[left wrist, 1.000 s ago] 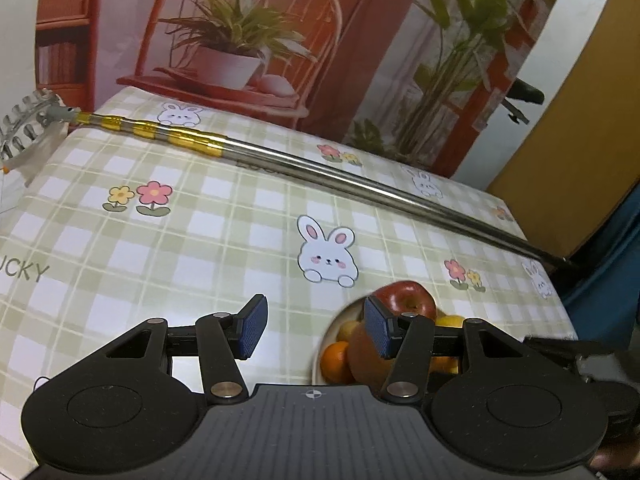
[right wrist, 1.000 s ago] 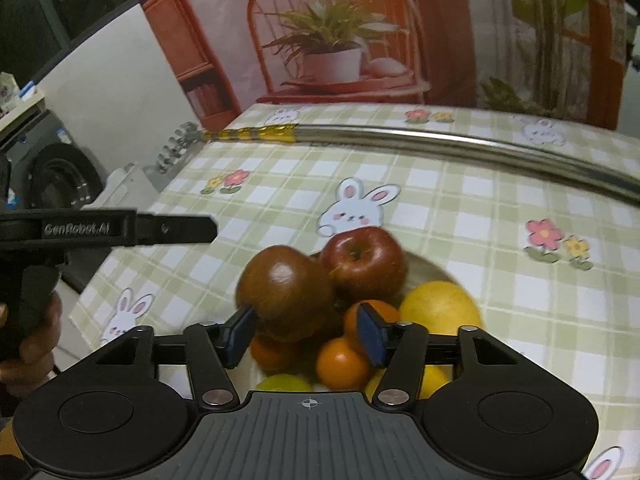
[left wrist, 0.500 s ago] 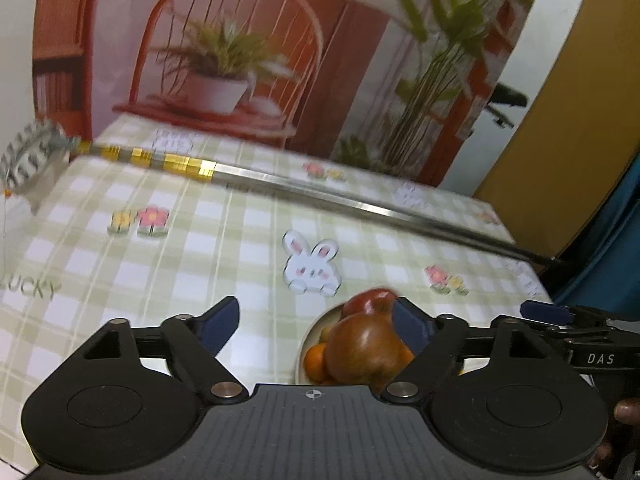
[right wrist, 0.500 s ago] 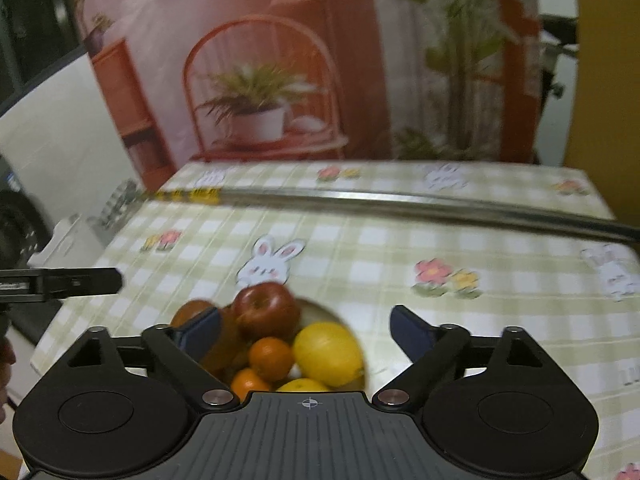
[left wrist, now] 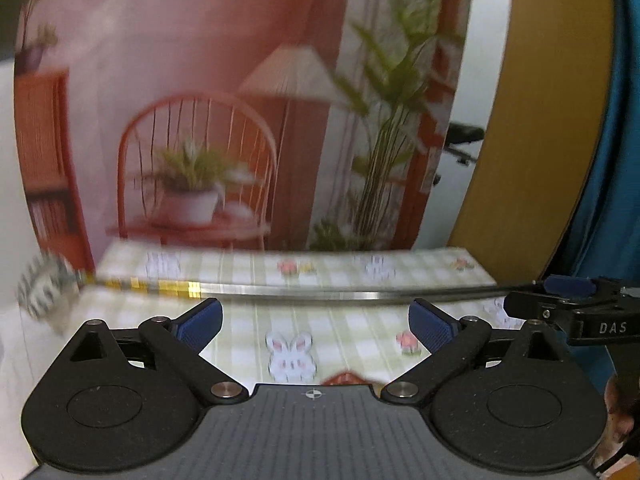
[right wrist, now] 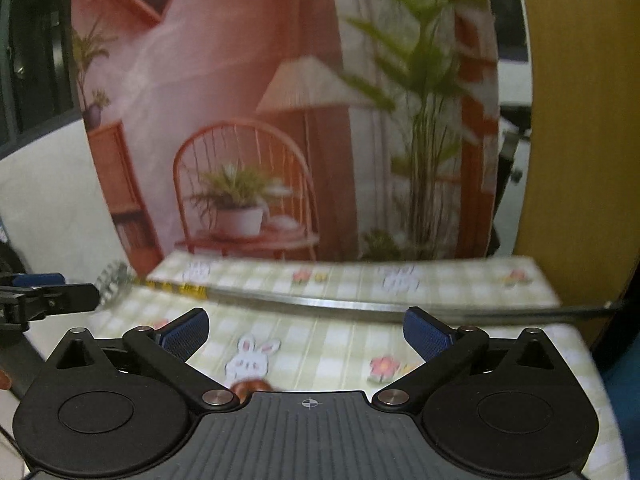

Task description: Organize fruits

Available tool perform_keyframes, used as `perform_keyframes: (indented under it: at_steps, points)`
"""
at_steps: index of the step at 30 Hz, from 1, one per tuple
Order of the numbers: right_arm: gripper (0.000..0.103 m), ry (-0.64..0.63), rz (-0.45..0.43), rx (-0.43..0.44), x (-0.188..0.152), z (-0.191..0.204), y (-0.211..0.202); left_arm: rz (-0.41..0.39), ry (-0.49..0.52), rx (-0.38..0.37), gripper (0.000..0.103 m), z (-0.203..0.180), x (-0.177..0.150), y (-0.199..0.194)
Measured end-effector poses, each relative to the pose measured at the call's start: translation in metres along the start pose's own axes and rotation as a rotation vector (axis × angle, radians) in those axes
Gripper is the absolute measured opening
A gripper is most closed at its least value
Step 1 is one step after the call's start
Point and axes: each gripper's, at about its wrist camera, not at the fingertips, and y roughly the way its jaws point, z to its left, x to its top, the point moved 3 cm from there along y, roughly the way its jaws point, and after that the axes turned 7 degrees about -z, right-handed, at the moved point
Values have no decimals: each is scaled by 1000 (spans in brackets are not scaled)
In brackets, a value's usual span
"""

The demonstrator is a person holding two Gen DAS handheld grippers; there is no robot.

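Left wrist view showed only a reddish-brown sliver of fruit [left wrist: 346, 378] at the tool body's front edge, low on the desk with the green-checked bunny tablecloth [left wrist: 352, 328]. Both the left tool [left wrist: 316, 322] and right tool [right wrist: 306, 330] stood wide open, empty, before a long steel rod [left wrist: 320, 292].

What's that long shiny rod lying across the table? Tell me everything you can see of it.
The long silvery metal rod lies flat across the green-checked tablecloth, running nearly from one side of the table to the other, beyond both open grippers. A stretch near one end is banded in yellow-gold, and that end carries a round, spiked silvery head overhanging the table's edge. The picture is blurred, so finer detail is unclear. Nothing grips it.
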Motion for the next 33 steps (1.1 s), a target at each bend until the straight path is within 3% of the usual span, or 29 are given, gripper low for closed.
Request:
perform_keyframes:
  at_steps: [12,33]
  points:
    - [103,12,-132,-19,55,-2,-36,-158,79,44,103,-29,55,-44]
    - [103,7,-183,-18,64,4,-57,-188,91,67,103,-34,57,-58]
